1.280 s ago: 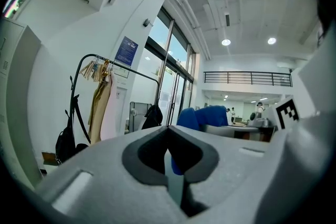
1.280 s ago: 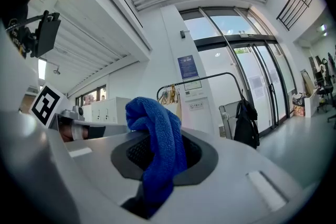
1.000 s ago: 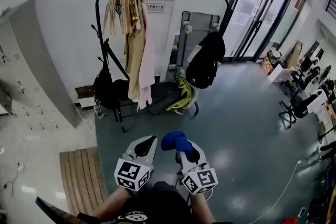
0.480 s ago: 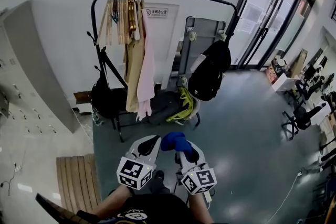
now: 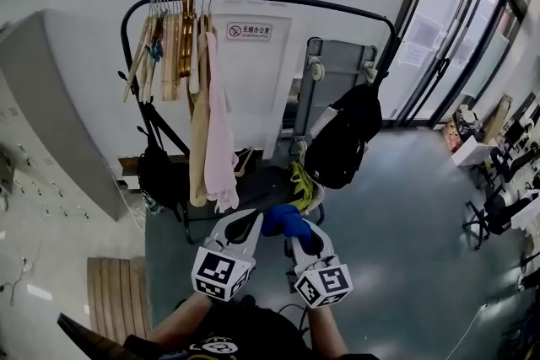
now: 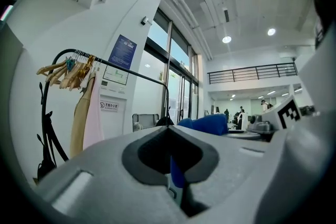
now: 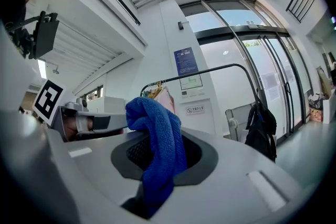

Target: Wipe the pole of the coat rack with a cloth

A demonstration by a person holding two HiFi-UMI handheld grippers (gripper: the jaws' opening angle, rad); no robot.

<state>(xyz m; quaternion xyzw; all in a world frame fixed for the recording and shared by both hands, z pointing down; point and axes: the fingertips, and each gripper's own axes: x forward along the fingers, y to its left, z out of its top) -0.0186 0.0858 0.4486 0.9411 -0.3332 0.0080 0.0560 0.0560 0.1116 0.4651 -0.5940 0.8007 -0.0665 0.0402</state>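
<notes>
The coat rack is a black tube frame whose top pole (image 5: pixel 278 0) arches over hangers and clothes; it also shows far off in the left gripper view (image 6: pixel 136 73) and the right gripper view (image 7: pixel 220 69). My right gripper (image 5: pixel 297 239) is shut on a blue cloth (image 5: pixel 284 221), which bunches above its jaws and hangs down between them (image 7: pixel 157 149). My left gripper (image 5: pixel 245 221) is beside it, jaws shut with nothing in them (image 6: pixel 168 129). Both grippers are low in the head view, well short of the rack.
Wooden hangers, a beige and a pink garment (image 5: pixel 211 122) hang at the rack's left; a black backpack (image 5: pixel 342 139) hangs at its right. Bags lie at its base (image 5: pixel 160 173). Grey lockers (image 5: pixel 51 114) stand left, a wooden mat (image 5: pixel 114 299) lies lower left, glass doors (image 5: pixel 456 55) right.
The rack has grown larger and nearer in the head view. Both grippers, the right one still holding the cloth, have moved forward toward its base.
</notes>
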